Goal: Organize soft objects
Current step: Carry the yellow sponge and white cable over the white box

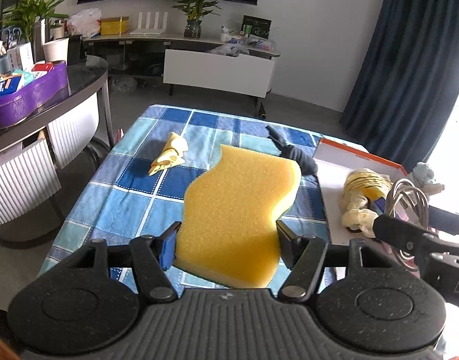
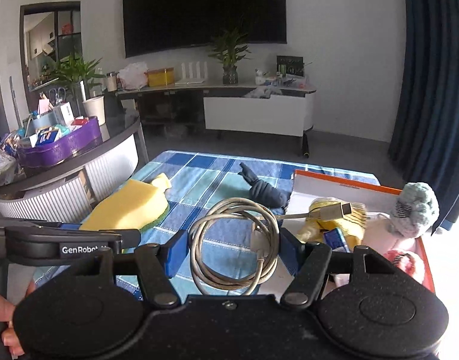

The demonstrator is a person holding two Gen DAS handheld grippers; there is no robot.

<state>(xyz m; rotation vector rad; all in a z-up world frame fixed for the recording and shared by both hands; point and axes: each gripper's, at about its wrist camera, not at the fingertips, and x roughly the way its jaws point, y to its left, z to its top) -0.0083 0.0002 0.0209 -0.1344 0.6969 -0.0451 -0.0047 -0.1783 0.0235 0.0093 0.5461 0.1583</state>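
Sponge (image 1: 238,210) clamped beside a gripper arm (image 2: 64,244) marked "GenRobot".

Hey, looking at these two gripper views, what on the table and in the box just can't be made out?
- The sponge, left wrist view: its near end is hidden behind the left gripper.
- The box, right wrist view: its floor is covered by plush toys; its near corner is hidden behind the right gripper.
- The cable: its lowest loop is hidden by that gripper's body.
- The yellow cloth: too crumpled to identify.
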